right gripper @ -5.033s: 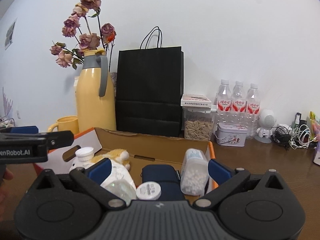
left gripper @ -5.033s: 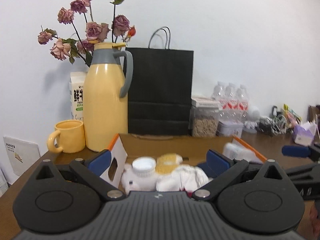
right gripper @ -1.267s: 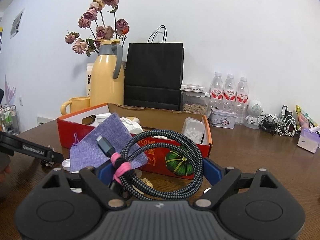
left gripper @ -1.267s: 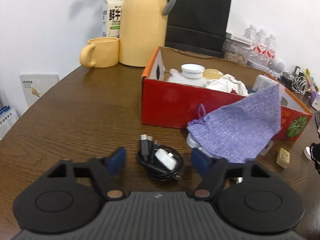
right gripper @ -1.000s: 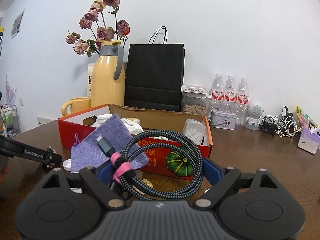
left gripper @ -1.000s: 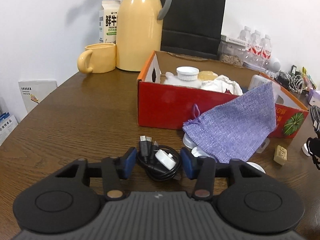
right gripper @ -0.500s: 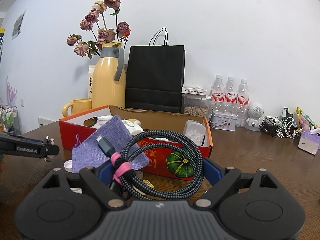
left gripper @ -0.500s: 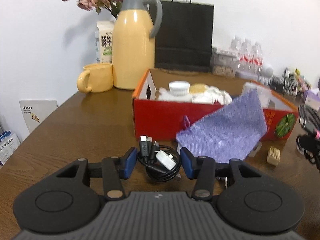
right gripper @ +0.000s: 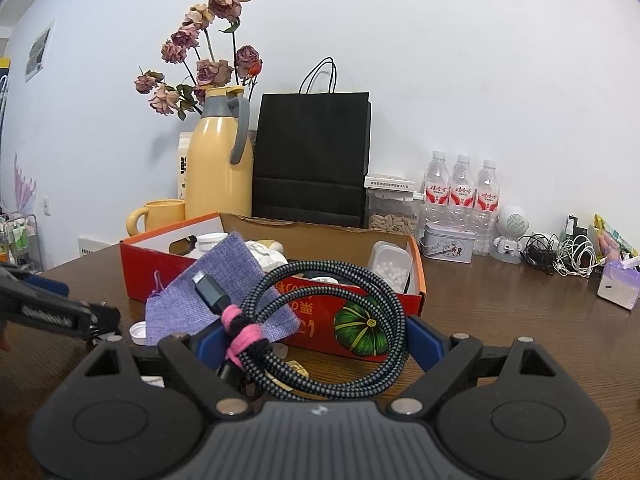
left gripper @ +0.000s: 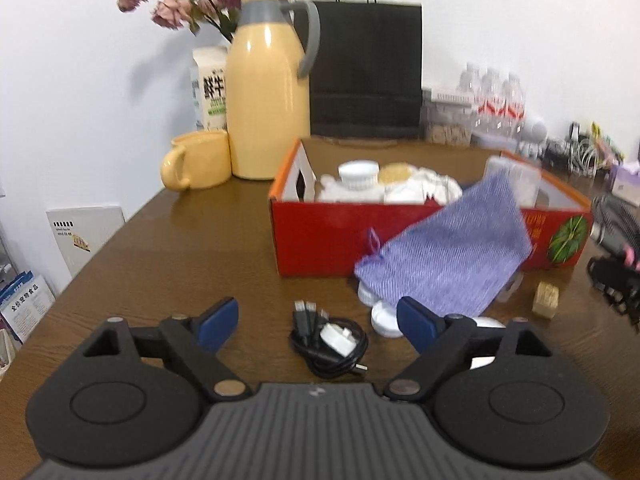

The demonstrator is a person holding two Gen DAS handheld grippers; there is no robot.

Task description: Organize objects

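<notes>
My left gripper [left gripper: 318, 320] hangs low over the brown table, jaws opening wide. A small black cable bundle with a white plug [left gripper: 328, 344] lies on the wood between them, touched by neither pad. Beyond it stands a red cardboard box [left gripper: 320, 240] holding white bottles and cloth, with a purple woven pouch [left gripper: 444, 264] leaning on its front. My right gripper [right gripper: 316, 340] is shut on a coiled braided cable [right gripper: 328, 269] bound with a pink tie, held above the table in front of the box [right gripper: 160, 264] and pouch [right gripper: 224, 280].
A yellow jug [left gripper: 266, 92], yellow mug [left gripper: 200, 160], milk carton and black paper bag [left gripper: 366, 68] stand behind the box. White caps [left gripper: 384, 316] and a tan block [left gripper: 547, 306] lie by the pouch. Water bottles [right gripper: 462, 188], a tin and tangled cords line the back right.
The left jaws have spread wide and let go of the black cable bundle, which now rests on the table. The left gripper lifted a little. The right gripper kept still with its coil.
</notes>
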